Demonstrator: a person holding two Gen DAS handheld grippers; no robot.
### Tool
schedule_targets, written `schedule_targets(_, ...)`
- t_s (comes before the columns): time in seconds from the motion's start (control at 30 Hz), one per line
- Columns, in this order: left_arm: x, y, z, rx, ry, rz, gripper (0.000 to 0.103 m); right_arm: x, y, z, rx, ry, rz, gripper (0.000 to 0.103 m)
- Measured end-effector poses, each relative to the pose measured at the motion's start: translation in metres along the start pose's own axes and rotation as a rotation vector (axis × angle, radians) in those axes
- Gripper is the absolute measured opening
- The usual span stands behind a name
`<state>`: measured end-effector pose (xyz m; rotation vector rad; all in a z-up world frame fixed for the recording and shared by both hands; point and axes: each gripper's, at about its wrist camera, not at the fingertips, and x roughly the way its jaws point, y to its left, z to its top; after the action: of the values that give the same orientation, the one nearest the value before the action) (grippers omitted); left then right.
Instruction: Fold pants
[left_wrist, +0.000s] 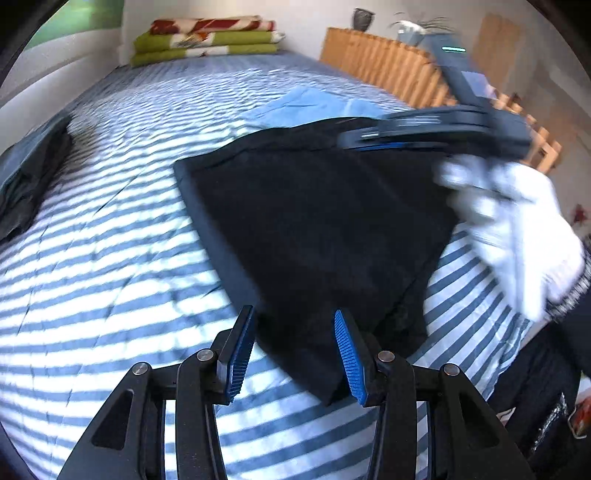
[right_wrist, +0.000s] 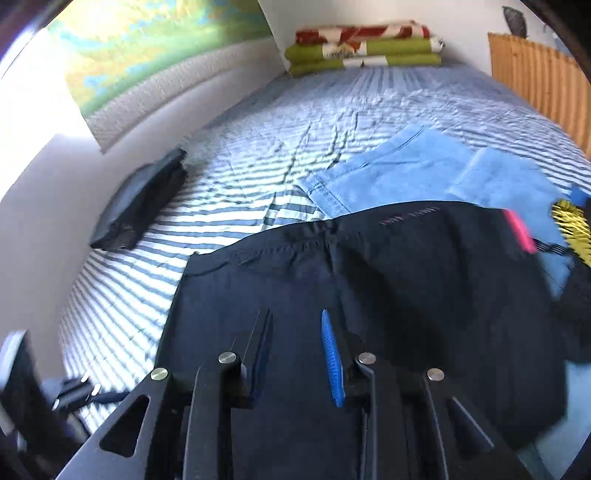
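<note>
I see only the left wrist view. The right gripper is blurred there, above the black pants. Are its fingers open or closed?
Observer: Open. In the right wrist view the right gripper has a clear gap between its fingers and holds nothing; the black pants lie under it.
Operator: Is there something at the far right of the pants?
Observer: Yes, a pink tag at their right edge.
Operator: What lies behind the pants?
Observer: Light blue jeans on the striped bed sheet, partly under the waistband.
</note>
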<state>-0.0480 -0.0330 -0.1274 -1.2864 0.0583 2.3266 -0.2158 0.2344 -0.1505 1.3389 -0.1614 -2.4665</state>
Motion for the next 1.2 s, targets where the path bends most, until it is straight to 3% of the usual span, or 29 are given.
schedule_targets(0.1,0.022,-0.002,0.001,0.027,0.081,-0.031,0.046,0.031,-0.023,0.007,0.035,0.05,-0.156,0.024)
schedule_targets(0.17,0.028,-0.001,-0.003,0.038,0.088,-0.037,0.047,0.039,-0.038,0.007,0.055,0.049,-0.154,0.017)
schedule_targets(0.27,0.022,-0.001,0.001,0.049,0.113,-0.055,0.047,0.037,-0.035,0.007,0.022,0.057,-0.171,0.017)
schedule_targets(0.33,0.005,0.008,0.017,0.02,0.07,-0.09,0.048,0.031,-0.034,0.01,0.031,0.065,-0.204,0.017)
schedule_targets(0.47,0.003,0.043,0.066,-0.072,-0.011,-0.032,0.048,-0.007,-0.029,-0.001,0.101,0.029,-0.097,0.022)
schedule_targets(0.57,0.036,0.066,0.101,-0.125,-0.01,0.04,0.048,-0.026,-0.011,-0.015,0.046,0.024,-0.07,0.023)
schedule_targets(0.7,0.085,0.085,0.123,-0.157,0.065,0.084,0.047,-0.035,0.001,-0.018,0.026,0.009,-0.026,0.023)
schedule_targets(0.8,0.097,0.085,0.122,-0.164,0.068,0.117,0.048,-0.02,-0.001,0.003,0.044,-0.027,-0.047,0.025)
schedule_targets(0.9,0.077,0.084,0.116,-0.193,0.042,0.126,0.048,0.022,-0.014,0.027,0.154,0.028,0.035,0.03)
schedule_targets(1.0,0.05,0.089,0.101,-0.241,0.057,0.104,0.055,0.057,-0.02,0.032,0.123,0.093,-0.079,0.028)
schedule_targets(1.1,0.033,0.079,0.07,-0.239,0.115,0.047,0.065,0.038,-0.013,0.029,0.096,0.08,-0.113,0.029)
schedule_targets(1.2,0.036,0.065,0.042,-0.241,0.191,-0.009,0.065,0.005,-0.001,0.008,0.052,0.068,-0.055,0.029)
